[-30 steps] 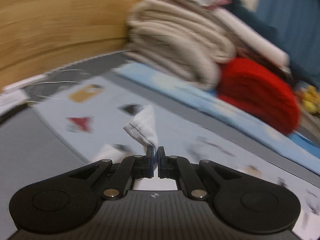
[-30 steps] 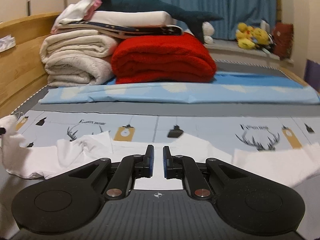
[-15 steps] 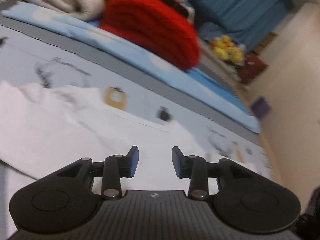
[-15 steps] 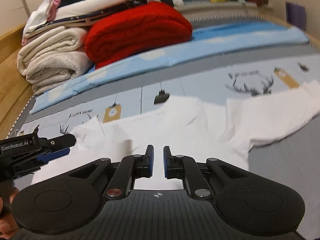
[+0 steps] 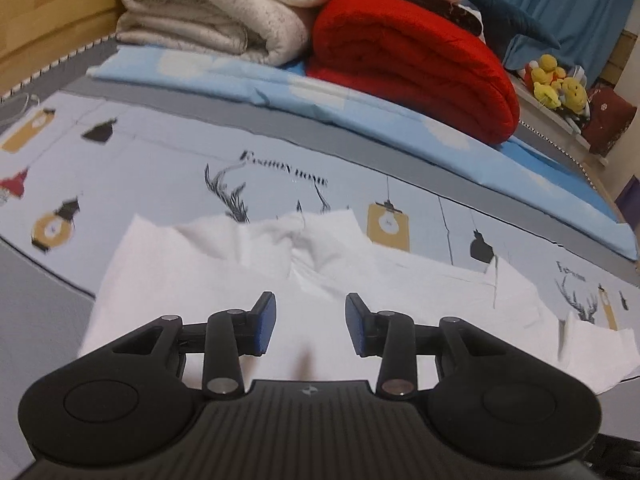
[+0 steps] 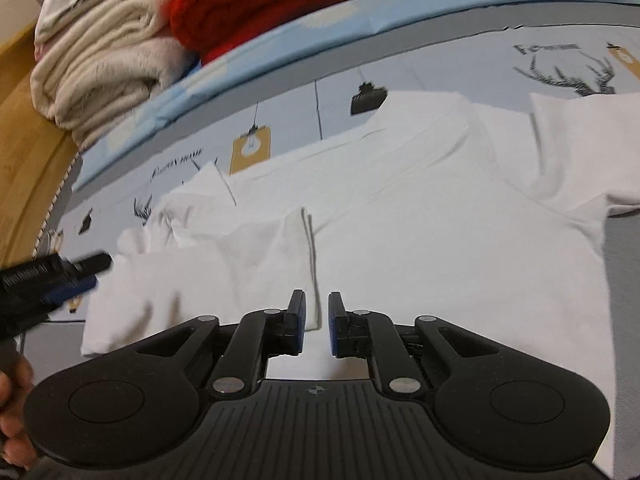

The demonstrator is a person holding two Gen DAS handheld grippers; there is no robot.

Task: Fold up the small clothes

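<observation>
Two tools are seen over a white T-shirt (image 6: 420, 216) that is spread on the bed. A second ago the left tool (image 5: 310, 322) was clenched on a pinch of white cloth held up off the bed; that cloth has since been let go, and the pads now stand well apart with nothing between them, pointed down at the crumpled left part of the garment. In the right wrist view the left tool (image 6: 86, 270) is seen at the left edge, just beside the shirt's folded-over sleeve, with part of a hand (image 6: 14, 408) below it. The right tool (image 6: 317, 322) was nearly closed and aimed across the bed at the stacked bedding a second ago; it has been tipped down over the shirt, and its jaws are opening, with a narrow gap and no cloth between the pads. A folded edge of the shirt lies just ahead of that gap.

The shirt rests on a pale blue bedsheet (image 5: 168, 152) printed with lamps, antlers and lettering. Beyond it lie a folded light blue cover (image 5: 360, 108), a red blanket (image 5: 420, 68) and, touching its left side, a stack of cream blankets (image 5: 224, 8). A wooden headboard (image 5: 52, 12) is seen at the left, blue curtains (image 5: 572, 4) at the back, and yellow plush toys (image 5: 556, 84) near the window ledge.
</observation>
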